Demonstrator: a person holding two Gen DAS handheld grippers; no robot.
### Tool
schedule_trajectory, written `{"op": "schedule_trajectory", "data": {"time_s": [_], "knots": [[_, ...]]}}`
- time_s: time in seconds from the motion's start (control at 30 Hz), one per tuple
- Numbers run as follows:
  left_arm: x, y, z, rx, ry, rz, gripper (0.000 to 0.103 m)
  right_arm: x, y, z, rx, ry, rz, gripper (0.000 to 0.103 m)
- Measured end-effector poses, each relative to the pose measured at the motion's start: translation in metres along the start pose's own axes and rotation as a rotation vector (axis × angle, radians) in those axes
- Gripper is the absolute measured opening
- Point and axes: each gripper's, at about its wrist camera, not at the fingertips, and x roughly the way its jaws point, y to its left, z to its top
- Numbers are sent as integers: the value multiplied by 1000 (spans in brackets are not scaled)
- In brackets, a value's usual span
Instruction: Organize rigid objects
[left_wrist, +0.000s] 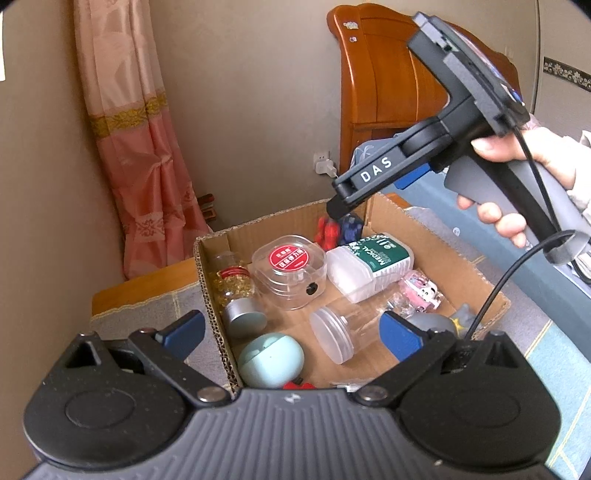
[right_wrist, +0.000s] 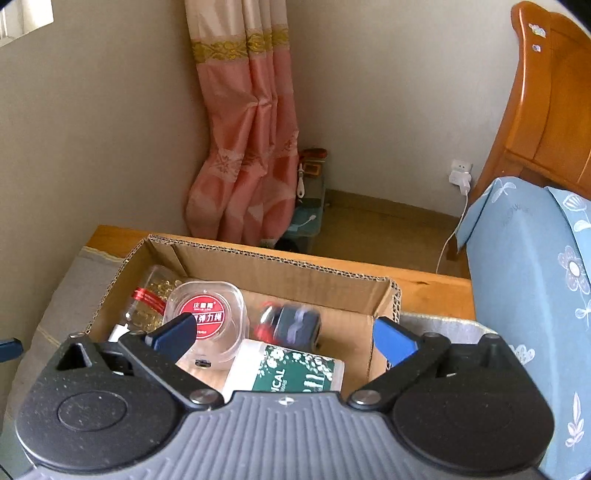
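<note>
Right tool (right_wrist: 284, 336) gapes empty above the box (right_wrist: 258, 254); my dropped toy car (right_wrist: 291, 325) lies just ahead, left tool (left_wrist: 291, 332) also apart.

A person works with a handheld gripper in each hand. The right hand (left_wrist: 532, 177) wraps the grey handle of the right gripper (right_wrist: 284, 334), index finger on the trigger, tilting the tool steeply downward; its blue-padded jaws stand spread wide with nothing pressed between them. The left gripper (left_wrist: 291, 330) also slopes downward, its two blue fingers (left_wrist: 184, 330) splayed fully apart and empty.
</note>
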Motion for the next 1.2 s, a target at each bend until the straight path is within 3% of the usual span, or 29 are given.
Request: {"op": "schedule_trajectory", "data": {"time_s": [0.4, 0.67, 0.77, 0.93, 1.07, 1.2], "knots": [[-27, -8, -3, -31, -43, 67, 102, -31, 3, -32, 27, 50, -64, 103], [-62, -23, -28, -129, -83, 131, 102, -94, 20, -113, 89, -52, -83, 103], [-74, -34, -44, -166, -94, 143, 102, -114, 29, -149, 115, -103, -134, 103], [-94, -51, -69, -240, -81, 185, 102, -135, 45, -204, 171, -132, -173, 103], [-110, -65, -88, -247, -50, 270, 102, -145, 53, -235, 222, -122, -176, 103], [-119, -73, -100, -270, 13, 252, 102, -159, 62, -254, 232, -118, -172, 103]]}}
